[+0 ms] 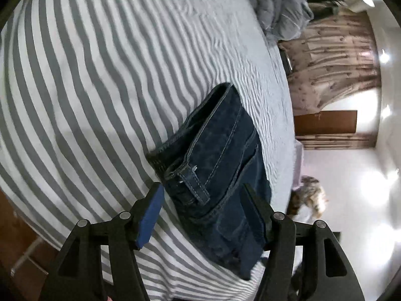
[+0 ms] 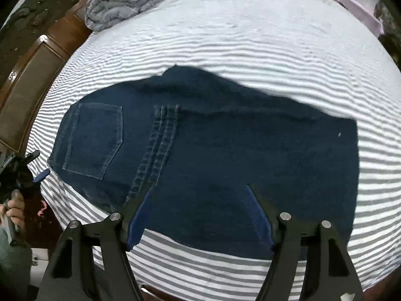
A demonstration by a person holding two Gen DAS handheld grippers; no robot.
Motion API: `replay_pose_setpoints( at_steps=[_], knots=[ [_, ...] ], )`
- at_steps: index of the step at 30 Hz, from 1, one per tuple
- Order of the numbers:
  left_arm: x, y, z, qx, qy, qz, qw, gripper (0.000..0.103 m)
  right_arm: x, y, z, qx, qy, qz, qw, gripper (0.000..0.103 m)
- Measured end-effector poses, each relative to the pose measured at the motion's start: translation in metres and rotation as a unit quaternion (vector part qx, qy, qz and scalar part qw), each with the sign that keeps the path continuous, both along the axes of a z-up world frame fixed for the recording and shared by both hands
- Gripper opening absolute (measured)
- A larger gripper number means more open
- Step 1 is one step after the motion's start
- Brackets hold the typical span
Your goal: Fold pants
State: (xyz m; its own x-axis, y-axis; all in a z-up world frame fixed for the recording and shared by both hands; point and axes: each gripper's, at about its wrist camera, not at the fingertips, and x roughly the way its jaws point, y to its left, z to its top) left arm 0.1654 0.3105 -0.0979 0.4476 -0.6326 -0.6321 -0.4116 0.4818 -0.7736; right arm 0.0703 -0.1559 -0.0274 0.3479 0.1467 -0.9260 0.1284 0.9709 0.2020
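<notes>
Both tongs stand wide apart, holding nothing. Left tongs sit at the lower centre of their frame, straddling the waistband end of dark blue folded pants on a grey-and-white striped bed. Right tongs hover low over the pants, which fill the middle of that frame. Upper left there, a rumpled grey blanket.

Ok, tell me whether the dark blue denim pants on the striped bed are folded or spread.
Folded: the dark blue denim pants lie as a compact stacked rectangle, layered edges visible from the left wrist, back pocket on top.
</notes>
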Motion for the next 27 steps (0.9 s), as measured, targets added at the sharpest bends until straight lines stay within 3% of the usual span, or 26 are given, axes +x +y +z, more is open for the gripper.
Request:
replay_pose_setpoints(
  at_steps=[6, 11, 14, 22, 25, 27],
  knots=[
    [0.007, -0.001, -0.017, -0.005, 0.011, 0.002, 0.9999, 0.064, 0.006, 0.017, -0.003, -0.019, 0.003, 0.012, 1.0, 0.07],
    [-0.001, 0.002, -0.037, -0.021, 0.037, 0.006, 0.9991, 0.064, 0.025, 0.039, -0.01, -0.091, 0.005, 0.042, 0.995, 0.07],
    [0.001, 0.002, -0.041, -0.029, 0.037, 0.016, 0.9988, 0.065, 0.039, 0.045, -0.021, -0.104, 0.016, 0.052, 0.993, 0.07],
    [0.018, -0.003, -0.041, -0.032, 0.039, 0.03, 0.9983, 0.065, 0.049, 0.047, -0.052, -0.066, 0.05, 0.035, 0.996, 0.071],
    [0.02, -0.008, -0.035, 0.002, 0.019, 0.028, 0.9994, 0.044, 0.05, 0.048, -0.054, -0.071, 0.05, 0.041, 0.995, 0.074],
    [0.019, -0.013, -0.03, 0.027, -0.004, 0.022, 0.9994, 0.042, 0.052, 0.049, -0.055, -0.074, 0.052, 0.042, 0.995, 0.076]
  ],
)
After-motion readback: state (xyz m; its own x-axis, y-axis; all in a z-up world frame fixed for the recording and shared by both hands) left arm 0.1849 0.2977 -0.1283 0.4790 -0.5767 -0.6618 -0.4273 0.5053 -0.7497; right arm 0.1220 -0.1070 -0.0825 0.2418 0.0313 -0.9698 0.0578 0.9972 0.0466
